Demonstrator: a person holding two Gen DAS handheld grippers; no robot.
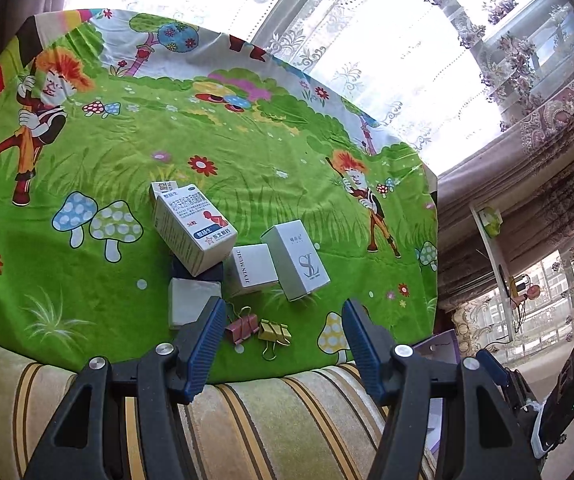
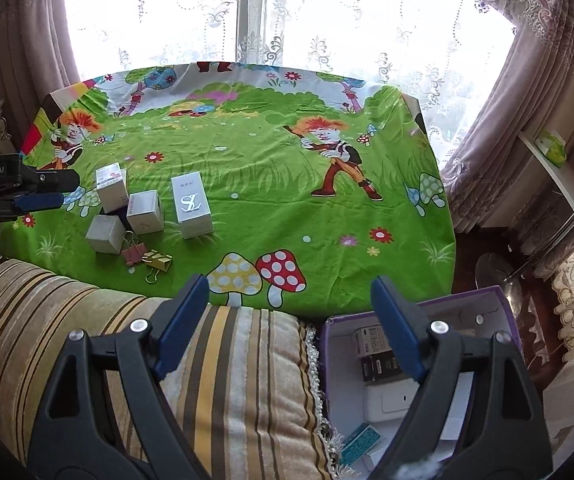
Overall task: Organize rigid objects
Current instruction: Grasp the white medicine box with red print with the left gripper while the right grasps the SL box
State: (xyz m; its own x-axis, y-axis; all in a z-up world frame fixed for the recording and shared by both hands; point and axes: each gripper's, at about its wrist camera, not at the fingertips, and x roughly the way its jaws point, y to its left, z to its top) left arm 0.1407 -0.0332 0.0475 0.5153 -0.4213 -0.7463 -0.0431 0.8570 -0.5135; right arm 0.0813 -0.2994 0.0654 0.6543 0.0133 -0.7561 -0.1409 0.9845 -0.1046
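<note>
I am holding my left gripper [image 1: 283, 344] tilted down, jaws apart and empty, over the clips [image 1: 259, 330] near the table's front edge, while my right gripper [image 2: 291, 320] is pointing down, released, beside the purple box [image 2: 467, 300].

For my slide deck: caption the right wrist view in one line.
Open right tongs hang over a striped cushion, small boxes and binder clips ahead on the cartoon cloth.
</note>
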